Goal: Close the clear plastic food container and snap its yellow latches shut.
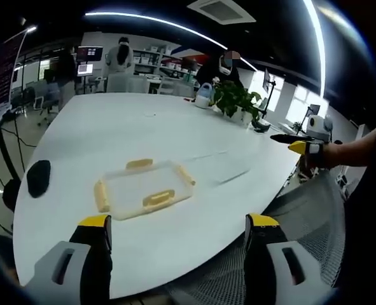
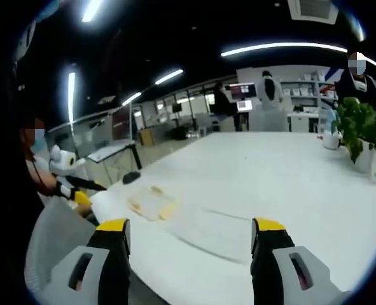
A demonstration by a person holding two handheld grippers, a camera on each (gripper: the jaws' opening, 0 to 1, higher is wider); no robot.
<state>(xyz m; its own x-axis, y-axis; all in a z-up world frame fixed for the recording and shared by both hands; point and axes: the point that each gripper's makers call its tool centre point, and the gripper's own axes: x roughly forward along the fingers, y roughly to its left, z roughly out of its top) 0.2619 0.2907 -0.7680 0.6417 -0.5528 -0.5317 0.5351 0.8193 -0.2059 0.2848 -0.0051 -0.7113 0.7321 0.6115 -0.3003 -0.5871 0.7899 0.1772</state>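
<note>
Both my tongs stand apart and empty: left gripper [image 1: 178, 232] hangs back off the near edge of the white table [image 1: 175, 127], right gripper [image 2: 191, 238] likewise, well short of the work. The clear container [image 1: 143, 189] lies flat near that edge with its yellow latches [image 1: 159, 199] splayed out; can't tell if the lid is fully seated. I'd pin it with one gripper, then press each latch down squarely with the other, opposite sides first.

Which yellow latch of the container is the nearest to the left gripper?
The latch on the container's near long side, facing the left gripper. The other latches sit on the far side and the two ends.
</note>
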